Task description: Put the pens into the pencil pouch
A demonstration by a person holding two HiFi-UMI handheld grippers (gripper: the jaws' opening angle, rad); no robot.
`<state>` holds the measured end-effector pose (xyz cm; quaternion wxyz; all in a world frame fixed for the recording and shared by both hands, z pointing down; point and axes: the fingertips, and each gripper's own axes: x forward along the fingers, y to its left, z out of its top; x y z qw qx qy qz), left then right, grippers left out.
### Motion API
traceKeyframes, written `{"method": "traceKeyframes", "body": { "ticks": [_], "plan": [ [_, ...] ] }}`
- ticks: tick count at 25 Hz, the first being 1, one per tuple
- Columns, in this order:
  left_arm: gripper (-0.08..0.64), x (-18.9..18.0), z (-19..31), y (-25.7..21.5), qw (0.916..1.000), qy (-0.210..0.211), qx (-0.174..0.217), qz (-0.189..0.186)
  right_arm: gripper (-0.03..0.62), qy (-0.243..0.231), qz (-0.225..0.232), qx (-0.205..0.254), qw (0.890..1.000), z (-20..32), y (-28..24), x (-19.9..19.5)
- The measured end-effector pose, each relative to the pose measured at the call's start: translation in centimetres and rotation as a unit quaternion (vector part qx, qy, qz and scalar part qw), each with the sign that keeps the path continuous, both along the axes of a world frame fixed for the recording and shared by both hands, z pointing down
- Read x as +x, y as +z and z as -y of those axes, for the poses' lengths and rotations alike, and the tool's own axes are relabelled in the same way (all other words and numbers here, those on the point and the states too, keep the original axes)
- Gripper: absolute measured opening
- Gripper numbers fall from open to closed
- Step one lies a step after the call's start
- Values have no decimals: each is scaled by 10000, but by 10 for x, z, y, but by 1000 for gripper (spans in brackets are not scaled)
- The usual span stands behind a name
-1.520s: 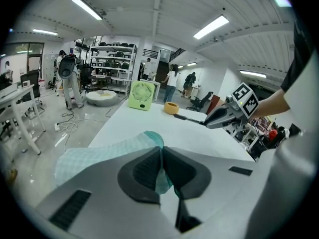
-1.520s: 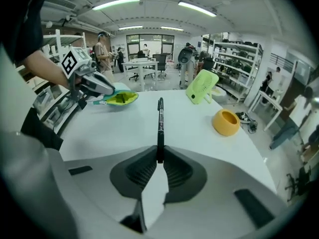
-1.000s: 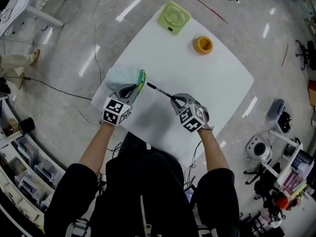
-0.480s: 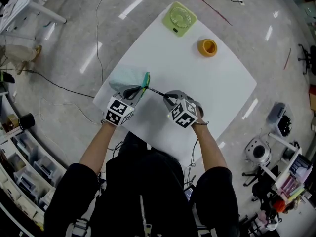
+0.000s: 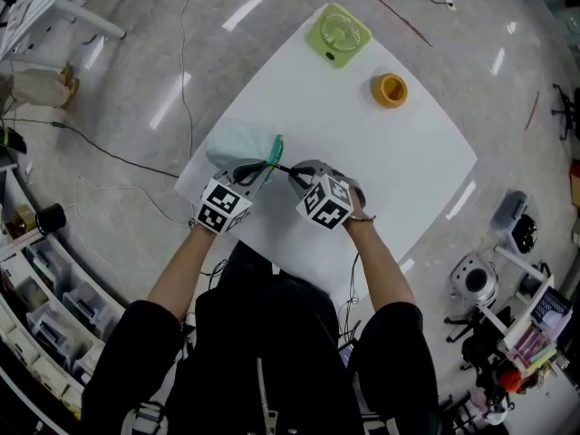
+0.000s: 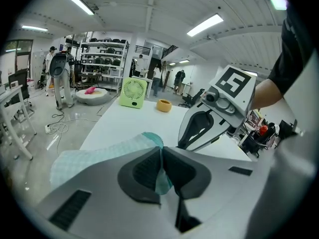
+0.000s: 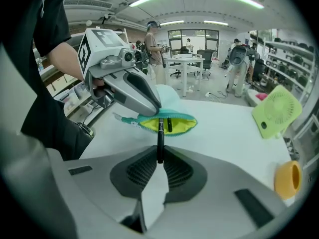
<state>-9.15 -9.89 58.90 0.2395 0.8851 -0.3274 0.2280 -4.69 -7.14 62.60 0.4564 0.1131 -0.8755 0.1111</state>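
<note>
My left gripper (image 6: 162, 152) is pinched shut on the teal pencil pouch (image 5: 237, 141) at the edge of its mouth, which gapes and shows yellow lining. A black pen (image 7: 160, 133) reaches tip-first into that mouth, just beside a second pen (image 7: 169, 124) lying inside. Just right of the pouch, my right gripper (image 7: 158, 159) is clamped narrow on the black pen's rear end. Well beyond the pouch on the white table (image 5: 399, 170) stand a green fan (image 5: 337, 34) and an orange roll (image 5: 391, 90).
</note>
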Motion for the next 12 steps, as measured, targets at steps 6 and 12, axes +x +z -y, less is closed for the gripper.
{"method": "traceKeyframes", "body": {
  "ticks": [6, 12],
  "plan": [
    [38, 0, 1, 0, 9999, 29, -47, -98, 52, -130, 167, -53, 9998, 7, 1, -23],
    [38, 2, 2, -1, 9997, 93, -96, -226, 52, -186, 346, -78, 9992, 12, 3, -41]
  ]
}}
